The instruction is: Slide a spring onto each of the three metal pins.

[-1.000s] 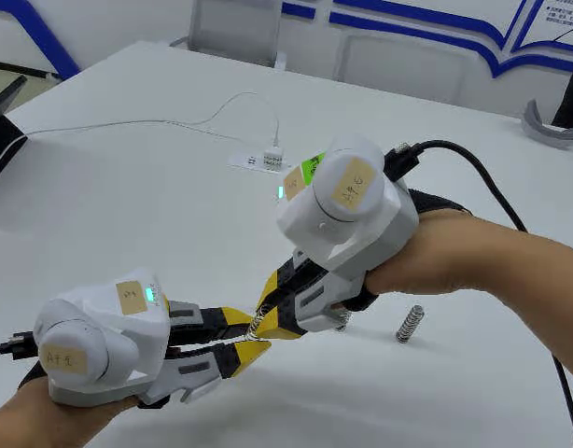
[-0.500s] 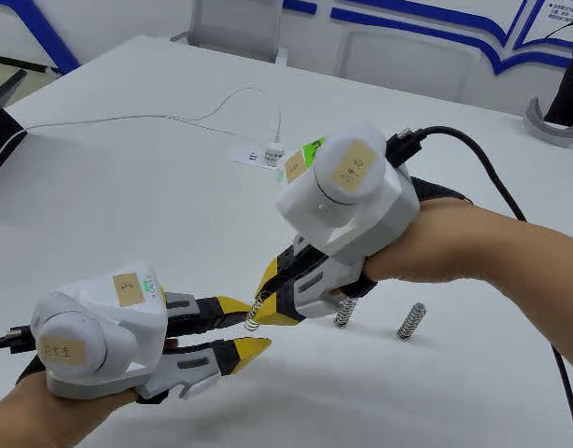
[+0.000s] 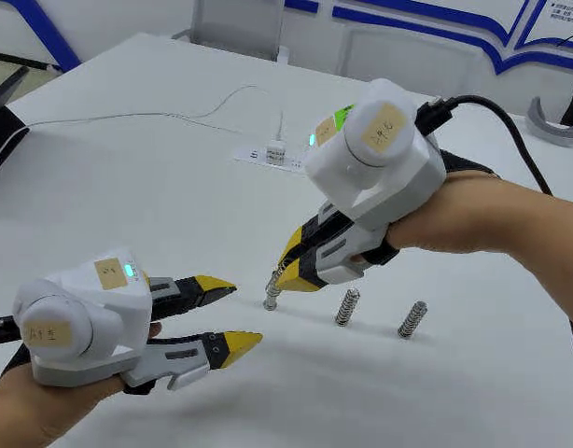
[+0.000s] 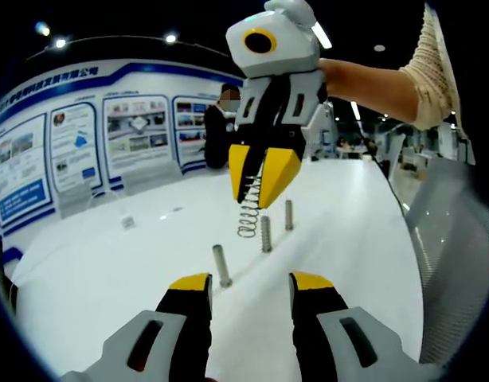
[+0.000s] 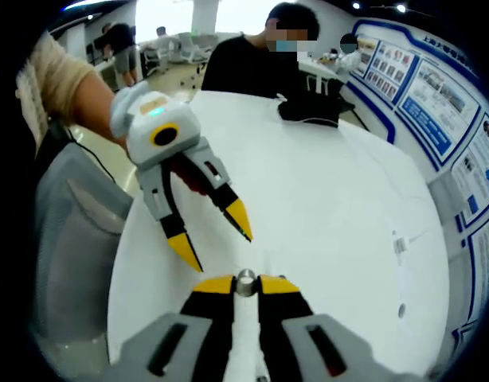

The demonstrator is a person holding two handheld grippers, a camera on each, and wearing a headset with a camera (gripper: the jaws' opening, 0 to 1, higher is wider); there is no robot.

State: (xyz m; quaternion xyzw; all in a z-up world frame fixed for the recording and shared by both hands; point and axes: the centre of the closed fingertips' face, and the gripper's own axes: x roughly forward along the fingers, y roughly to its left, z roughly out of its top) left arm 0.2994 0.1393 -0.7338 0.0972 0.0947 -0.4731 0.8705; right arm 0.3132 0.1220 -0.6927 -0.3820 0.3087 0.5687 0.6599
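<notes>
Compared with the earlier frames, the left claw (image 3: 228, 315) is standing farther back from the right claw (image 3: 288, 271). Its jaws are spreading wider and gripping nothing. The right claw is sitting higher and closer to the row of pins. Its jaws are clamping together on the upper part of a spring (image 3: 278, 276). That spring is hanging tilted, its lower end reaching just above the bare pin (image 3: 269, 301), which is standing upright on the white tabletop (image 3: 156, 205). In the left gripper view, the spring's lowest coil is showing clear of the bare pin's top. Beside the bare pin, the middle pin (image 3: 347, 306) and the far pin (image 3: 412, 319) are each already wearing a spring.
</notes>
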